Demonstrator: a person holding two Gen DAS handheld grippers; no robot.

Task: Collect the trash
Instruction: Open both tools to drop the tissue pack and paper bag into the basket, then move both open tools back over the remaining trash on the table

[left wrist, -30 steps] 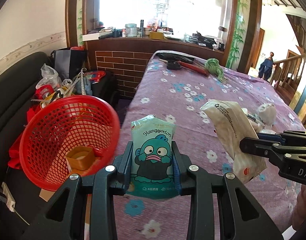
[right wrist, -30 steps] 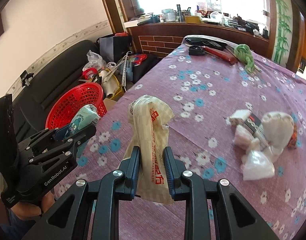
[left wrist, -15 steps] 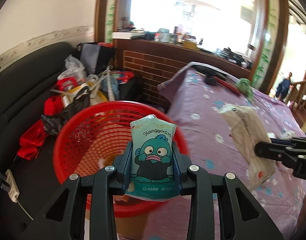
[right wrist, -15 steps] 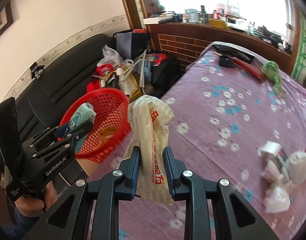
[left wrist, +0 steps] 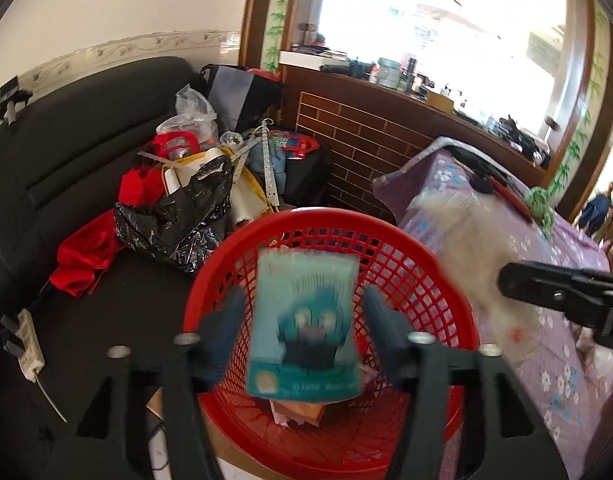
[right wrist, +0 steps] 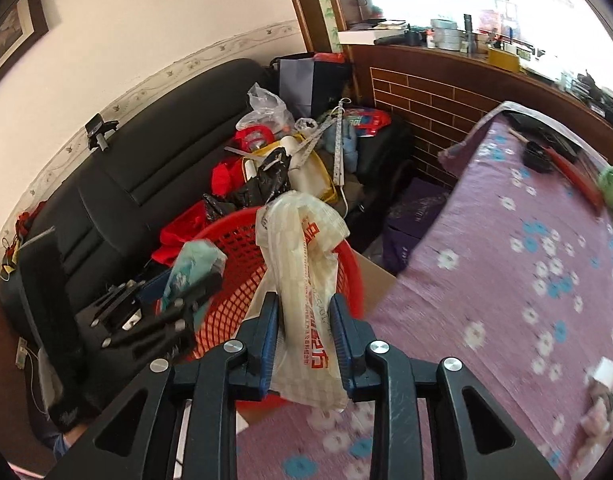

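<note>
My left gripper point(left wrist: 302, 296) hangs over the red mesh basket point(left wrist: 406, 236) and its jaws are opening. The teal cartoon tissue packet point(left wrist: 304, 320) is blurred between the spread fingers, with gaps on both sides. From the right wrist view the left gripper point(right wrist: 194, 276) and teal packet point(right wrist: 194, 264) are above the red basket's point(right wrist: 234, 232) near rim. My right gripper point(right wrist: 304, 320) pinches a white plastic bag point(right wrist: 302, 240) with red print, its jaws starting to open. That bag stands upright over the basket's right edge. The white bag point(left wrist: 458, 240) looks blurred beside the right gripper point(left wrist: 506, 276).
A black sofa point(left wrist: 66, 160) carries a heap of bags, a black bin bag point(left wrist: 186, 216) and red cloth. A power strip point(left wrist: 24, 340) lies on its seat. The purple floral table point(right wrist: 506, 280) on the right holds more scraps point(right wrist: 602, 376). Cardboard point(right wrist: 378, 280) sits under the basket.
Both grippers have swung left from over the table to over the basket. The left jaws have spread and the teal packet has come loose. The right jaws stand slightly wider around the bag.
</note>
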